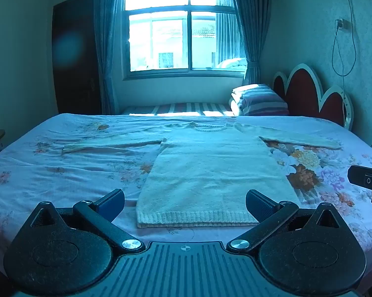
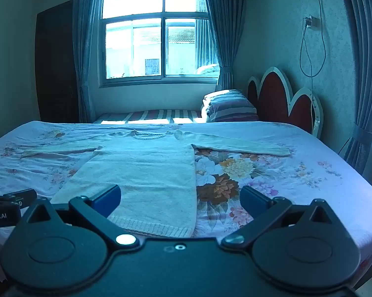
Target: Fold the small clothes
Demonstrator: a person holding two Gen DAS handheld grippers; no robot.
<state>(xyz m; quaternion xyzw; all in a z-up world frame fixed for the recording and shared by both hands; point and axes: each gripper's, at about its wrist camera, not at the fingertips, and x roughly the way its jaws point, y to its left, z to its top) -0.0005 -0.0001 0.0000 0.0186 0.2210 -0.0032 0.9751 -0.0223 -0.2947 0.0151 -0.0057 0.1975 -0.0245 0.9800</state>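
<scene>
The left gripper (image 1: pixel 185 204) is held with its fingers (image 1: pixel 113 201) spread wide and nothing between them, low over the near edge of the bed (image 1: pixel 62 170), with the hem of the sweater (image 1: pixel 205 173) just beyond the tips. The right gripper (image 2: pixel 181 201) is likewise held wide open and empty, its fingers (image 2: pixel 253 201) spanning the sweater's near right corner and the floral sheet beside it.

The sweater is laid flat and face up in the middle of the bed, collar far, ribbed hem (image 1: pixel 198 219) near, and both sleeves stretched out to left and right. It is judged to be a soft, light, limp knit that will sag and stretch when lifted, so it is best pinched at firmer edges: the hem corners, the cuffs or the shoulders. The fuzzy surface should not slip, though the sheet beneath may be caught with it.

A stack of striped bedding (image 1: pixel 260 100) and a scalloped headboard (image 1: pixel 309 96) are seen well beyond, and a window (image 1: pixel 183 24) further still. Nothing is seen lying in the way.
</scene>
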